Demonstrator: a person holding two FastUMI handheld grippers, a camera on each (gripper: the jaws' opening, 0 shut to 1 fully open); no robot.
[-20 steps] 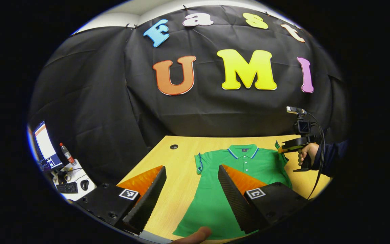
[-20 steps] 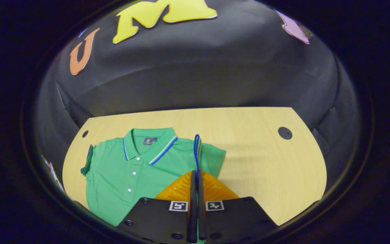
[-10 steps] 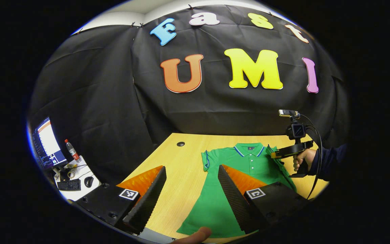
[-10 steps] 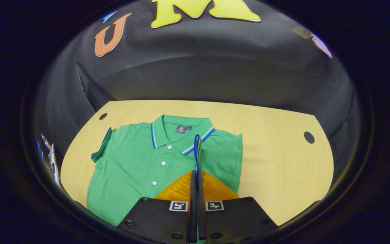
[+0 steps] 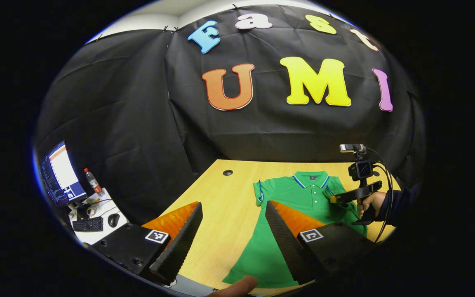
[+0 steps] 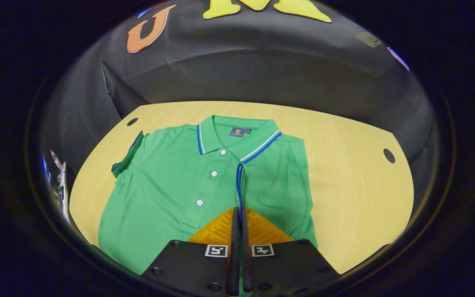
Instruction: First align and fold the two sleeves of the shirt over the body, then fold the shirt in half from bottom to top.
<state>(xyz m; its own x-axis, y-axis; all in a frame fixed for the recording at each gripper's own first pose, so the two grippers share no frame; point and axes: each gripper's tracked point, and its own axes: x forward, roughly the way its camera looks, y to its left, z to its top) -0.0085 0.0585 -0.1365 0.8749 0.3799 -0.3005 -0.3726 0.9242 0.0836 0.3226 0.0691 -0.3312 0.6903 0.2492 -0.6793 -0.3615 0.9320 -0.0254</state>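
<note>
As seen from nearest to farthest, the items are listed by their place relative to each gripper.

Right gripper [image 6: 238, 214]: fingers are pressed together on the blue-trimmed cuff of the right sleeve [image 6: 239, 185], which is pinched edge-on between them and carried above the shirt's chest, just beside the button placket. In the left gripper view the same gripper [image 5: 334, 199] is seen farther off, held by a hand [image 5: 368, 203] in a dark cuff, over the shirt's shoulder.

Left gripper [image 5: 231, 225]: fingers are spread wide apart, nothing is held; it hangs near the shirt's lower half, whose hem is seen below and between the fingers.

Shirt [image 6: 171, 185]: green polo, laid flat and face up on the wooden table [image 6: 344, 177], directly ahead of the right gripper, collar [image 6: 237, 138] at the far end. The left sleeve [image 6: 128, 154] is spread outward, not yet folded, well apart from both grippers.

Beyond the table, to the left gripper's left: a monitor [image 5: 59, 175], a bottle [image 5: 93, 181] and a keyboard [image 5: 88, 224] on a side desk.

Risks, as judged:
- The thin cuff may slip out if the pinch is loosened before the sleeve is laid down.
- The fold line may be skewed if the sleeve is dragged too far across the placket, bunching the shoulder.
- The body may be shifted on the smooth table, since it is not pinned by the free gripper.
</note>
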